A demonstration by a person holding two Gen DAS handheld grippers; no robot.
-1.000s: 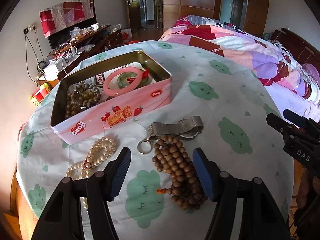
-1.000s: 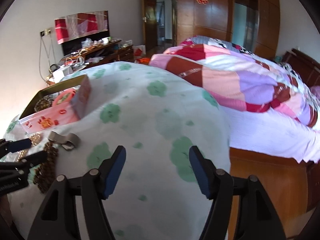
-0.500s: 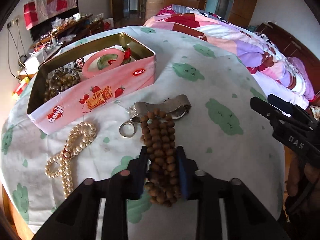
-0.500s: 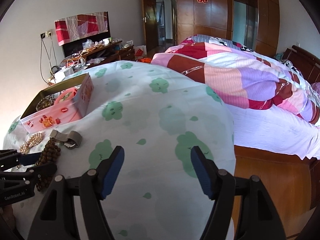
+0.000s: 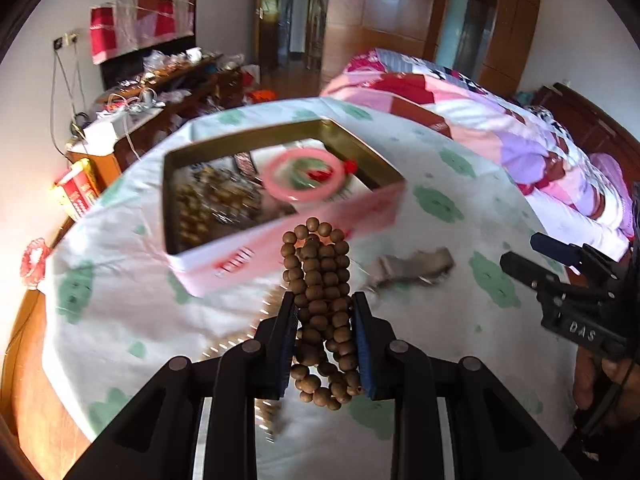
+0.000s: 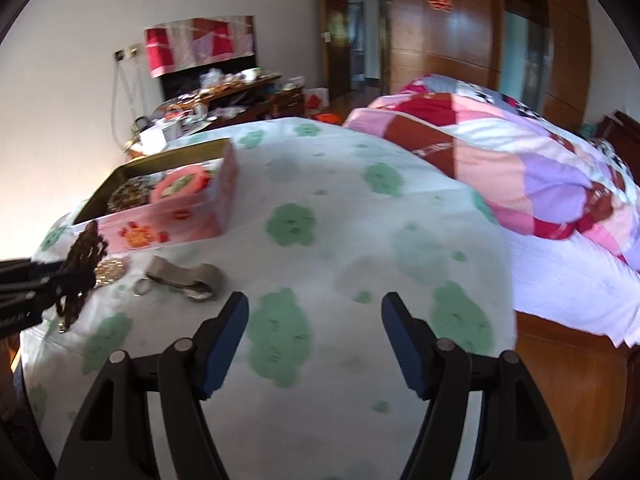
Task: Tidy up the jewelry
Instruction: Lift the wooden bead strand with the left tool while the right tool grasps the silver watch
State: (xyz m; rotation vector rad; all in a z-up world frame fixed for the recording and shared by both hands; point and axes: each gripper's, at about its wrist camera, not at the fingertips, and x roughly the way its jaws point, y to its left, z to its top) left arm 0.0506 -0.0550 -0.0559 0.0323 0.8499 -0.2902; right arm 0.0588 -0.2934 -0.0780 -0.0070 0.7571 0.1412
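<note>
My left gripper (image 5: 323, 304) is shut on a brown wooden bead bracelet (image 5: 320, 292) and holds it lifted above the table, just in front of the open pink tin (image 5: 288, 244). The tin holds a pink bangle (image 5: 306, 176) and dark beads (image 5: 200, 208). The bracelet also shows at the left of the right wrist view (image 6: 82, 264), next to the tin (image 6: 176, 220). A silver metal watch band (image 5: 412, 266) lies on the cloth right of the tin; it also shows in the right wrist view (image 6: 188, 278). My right gripper (image 6: 314, 312) is open and empty above the cloth.
A pearl strand (image 6: 110, 270) lies beside the tin, mostly hidden behind my left gripper. The table wears a white cloth with green clouds (image 6: 360, 240). A bed with a patchwork quilt (image 6: 520, 168) stands right. A cluttered wooden sideboard (image 5: 160, 88) stands behind.
My left gripper closed on the wooden bead bracelet and lifted it off the cloth toward the tin. My right gripper shifted slightly and stays open.
</note>
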